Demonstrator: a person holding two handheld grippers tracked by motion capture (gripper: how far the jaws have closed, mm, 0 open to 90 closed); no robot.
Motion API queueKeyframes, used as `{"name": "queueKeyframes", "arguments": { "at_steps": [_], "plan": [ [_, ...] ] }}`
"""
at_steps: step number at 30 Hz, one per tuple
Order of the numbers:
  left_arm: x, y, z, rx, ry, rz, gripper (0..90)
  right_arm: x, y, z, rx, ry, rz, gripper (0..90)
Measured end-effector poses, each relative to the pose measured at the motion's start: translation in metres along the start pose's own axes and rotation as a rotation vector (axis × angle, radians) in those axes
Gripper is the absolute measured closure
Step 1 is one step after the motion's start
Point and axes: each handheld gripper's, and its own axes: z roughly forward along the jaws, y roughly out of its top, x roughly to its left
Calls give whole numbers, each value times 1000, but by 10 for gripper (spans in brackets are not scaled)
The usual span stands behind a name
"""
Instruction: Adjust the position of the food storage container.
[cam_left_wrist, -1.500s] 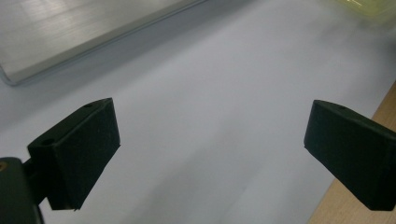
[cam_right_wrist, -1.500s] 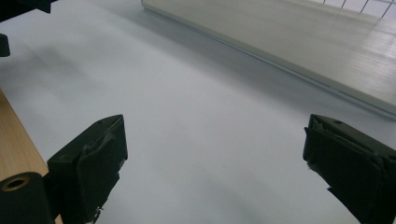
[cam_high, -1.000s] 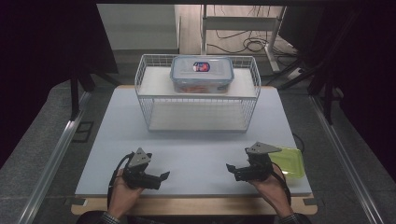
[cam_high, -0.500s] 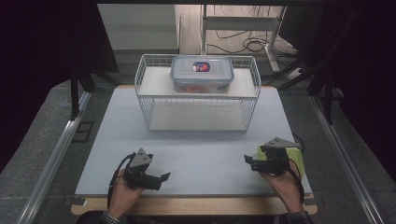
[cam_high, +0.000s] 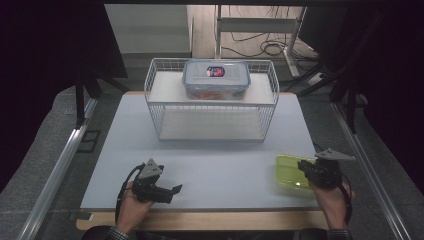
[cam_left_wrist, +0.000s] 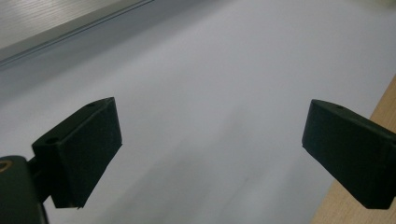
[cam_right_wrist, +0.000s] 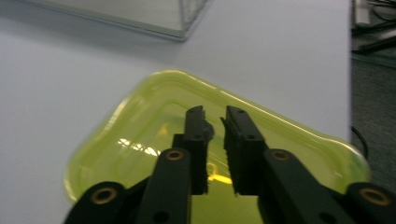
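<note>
High view: the yellow-green plastic lid (cam_high: 292, 171) lies flat near the table's (cam_high: 215, 160) right front corner, well apart from the wire basket (cam_high: 212, 100), on whose upper shelf a clear lidded food container (cam_high: 216, 79) rests. The right gripper (cam_high: 306, 170) hangs over the lid's right part. The left gripper (cam_high: 170, 190) rests near the front edge.

Left gripper view: the jaws stand wide apart over bare table, with nothing between them.

Right gripper view: the jaws have just been closing and now stand nearly together above the lid (cam_right_wrist: 154, 121), with a narrow gap between them. Whether the tips touch the lid cannot be told, and no part of it shows between the pads.

Handling, as a judgement: the lid looks light, thin, glossy and slightly flexible, so it is likely to slide when pushed. Grip at the raised rim. This rim is legible in the right gripper view, while the high view alone shows the basket and container.
</note>
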Motion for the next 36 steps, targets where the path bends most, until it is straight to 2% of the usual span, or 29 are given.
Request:
{"name": "queueKeyframes", "arguments": {
  "at_steps": [3,9,14,19,23,25,31,36],
  "plan": [
    [0,0,0,-5,2,-4,47,-11,-3,-6,0,-59,33,893],
    [1,0,0,-8,-3,-8,51,-36,-15,-16,5,-142,97,896],
    [1,0,1,-6,-5,-7,51,-50,-26,-21,23,-183,132,895],
    [1,0,1,-6,-6,-9,51,-55,-31,-19,57,-209,144,896],
    [1,0,1,-6,-6,-10,51,-53,-32,-14,74,-182,139,895],
    [1,0,1,-7,-5,-10,51,-50,-30,-12,80,-186,129,896],
    [1,0,1,-7,-4,-14,51,-44,-28,-8,71,-152,132,895],
    [1,0,1,-5,-6,-10,51,-33,-23,-4,69,-117,116,896]
  ]
}}
